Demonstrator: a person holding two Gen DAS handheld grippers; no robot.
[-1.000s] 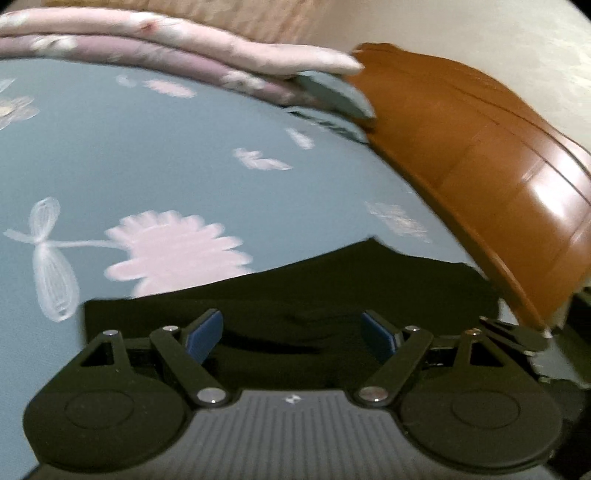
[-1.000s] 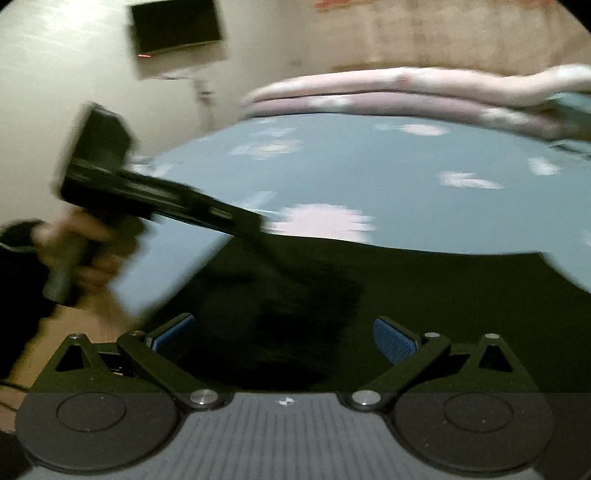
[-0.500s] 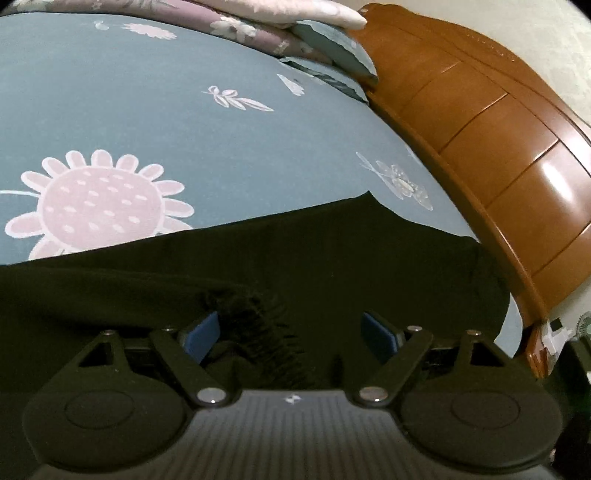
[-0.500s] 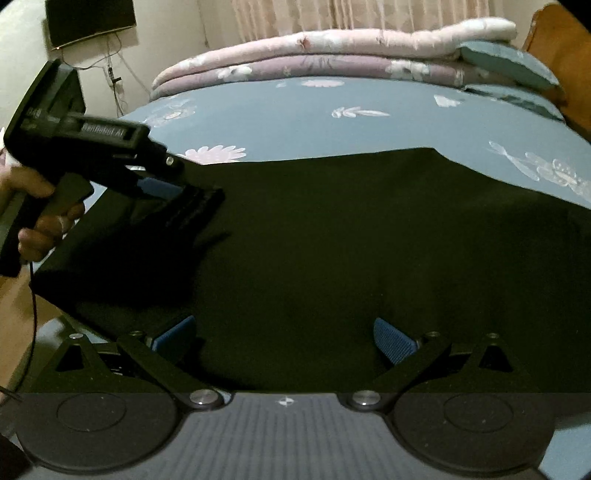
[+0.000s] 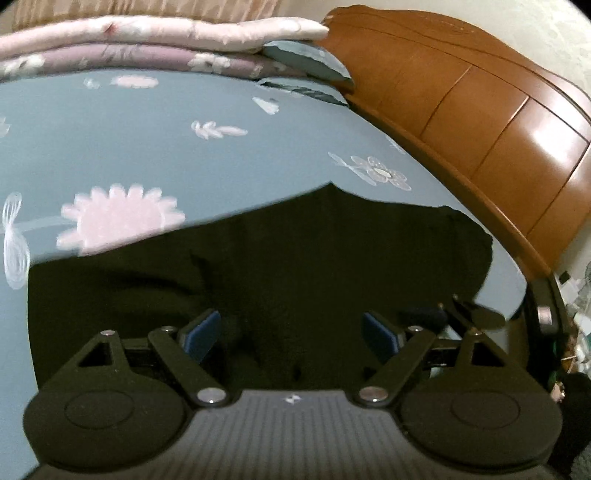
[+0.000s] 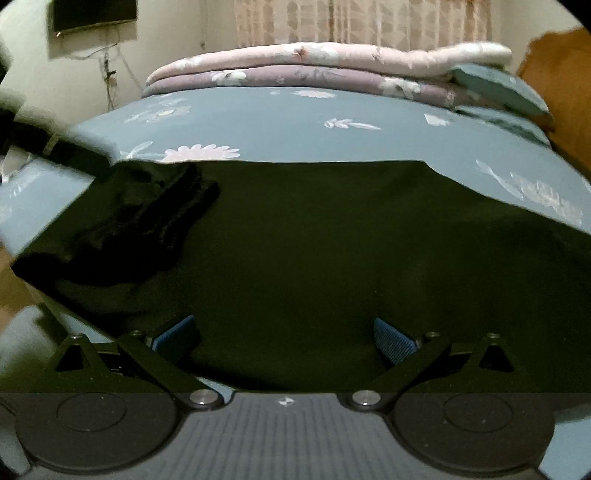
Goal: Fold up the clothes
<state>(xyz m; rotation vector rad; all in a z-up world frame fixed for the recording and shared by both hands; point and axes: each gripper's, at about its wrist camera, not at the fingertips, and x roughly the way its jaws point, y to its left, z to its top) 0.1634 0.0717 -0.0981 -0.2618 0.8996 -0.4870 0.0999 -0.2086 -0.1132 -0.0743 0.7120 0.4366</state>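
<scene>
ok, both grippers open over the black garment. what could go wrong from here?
1. The black garment shows little contrast, so edges and layers are hard to tell; a pinch may take the wrong layer.
2. The bunched ribbed part at its left could get folded in as a lump.

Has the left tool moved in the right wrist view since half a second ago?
Yes. The left tool has pulled back toward the left edge, away from the black garment, judged against the folded quilts; it is now blurred.

Blue floral bed (image 6: 295, 122), wooden headboard (image 5: 480, 110), curtained window (image 6: 362, 22), wall-mounted TV (image 6: 92, 14).
</scene>
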